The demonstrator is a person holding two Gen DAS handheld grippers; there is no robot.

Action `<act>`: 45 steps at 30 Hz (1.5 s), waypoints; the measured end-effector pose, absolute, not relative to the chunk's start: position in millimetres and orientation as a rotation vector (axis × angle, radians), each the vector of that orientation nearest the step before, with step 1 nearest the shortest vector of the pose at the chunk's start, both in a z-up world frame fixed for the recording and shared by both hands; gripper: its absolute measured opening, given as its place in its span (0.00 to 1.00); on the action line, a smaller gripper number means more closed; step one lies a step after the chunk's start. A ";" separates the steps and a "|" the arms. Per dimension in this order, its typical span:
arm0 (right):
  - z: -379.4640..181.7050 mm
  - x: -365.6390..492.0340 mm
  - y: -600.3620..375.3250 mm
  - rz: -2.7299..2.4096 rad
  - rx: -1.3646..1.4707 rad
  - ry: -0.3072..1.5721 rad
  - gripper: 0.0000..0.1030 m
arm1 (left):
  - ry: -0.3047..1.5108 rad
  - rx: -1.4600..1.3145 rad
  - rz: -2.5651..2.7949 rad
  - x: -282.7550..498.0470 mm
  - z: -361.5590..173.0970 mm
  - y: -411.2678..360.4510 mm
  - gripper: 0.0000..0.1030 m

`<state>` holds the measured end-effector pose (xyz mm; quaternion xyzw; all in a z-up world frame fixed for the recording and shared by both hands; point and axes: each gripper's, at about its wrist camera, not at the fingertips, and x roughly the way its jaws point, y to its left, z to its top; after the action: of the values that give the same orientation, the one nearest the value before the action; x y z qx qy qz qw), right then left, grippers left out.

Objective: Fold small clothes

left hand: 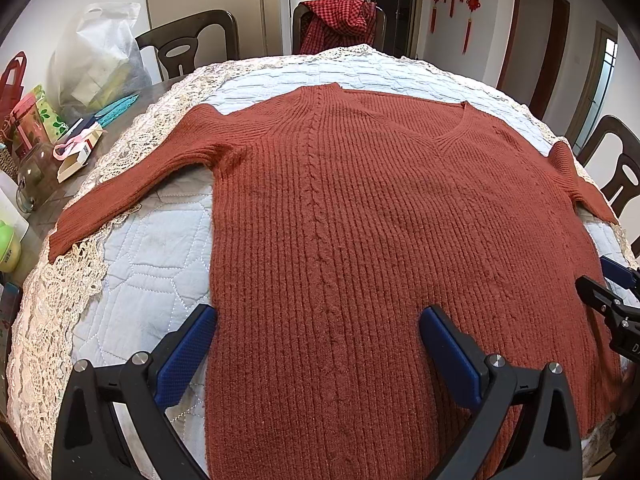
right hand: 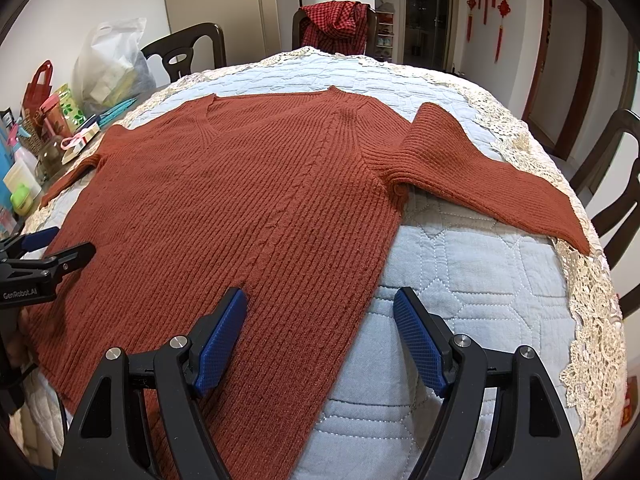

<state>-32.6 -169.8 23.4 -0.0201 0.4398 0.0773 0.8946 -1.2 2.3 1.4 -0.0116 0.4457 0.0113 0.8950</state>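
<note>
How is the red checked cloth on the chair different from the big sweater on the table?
The sweater is plain rust-orange ribbed knit; the checked cloth is red-and-dark checks. The sweater lies spread flat on the quilted cover; the cloth hangs bunched over a chair back. Both are reddish.

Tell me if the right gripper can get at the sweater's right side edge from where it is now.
Probably yes. The right gripper is open, its jaws straddling the sweater edge lying flat on the quilted cover; nothing lies between them.

Rust-red ribbed, cable-knit sweater (left hand: pixel 360 220); pale blue hexagon-quilted cover (left hand: pixel 152 264), cream lace edging; red-black checked garment (left hand: pixel 340 20); blue gripper pads (left hand: pixel 186 354).
</note>
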 end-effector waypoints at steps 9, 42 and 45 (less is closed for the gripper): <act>23.0 -32.4 -170.0 0.160 -0.041 0.912 0.74 | 0.923 -0.023 0.024 -1.3 1.4 2.1 1.00; 23.0 -32.4 -171.1 0.162 -0.038 0.911 0.74 | 0.923 -0.025 0.026 -0.7 2.2 5.6 1.00; 22.9 -32.5 -171.0 0.162 -0.038 0.911 0.74 | 0.923 -0.025 0.025 -0.9 1.7 5.2 1.00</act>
<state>-32.5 -171.0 22.9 -0.0185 0.4394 0.0780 0.8947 -0.9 5.2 1.7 -0.0120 0.4451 0.0122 0.8953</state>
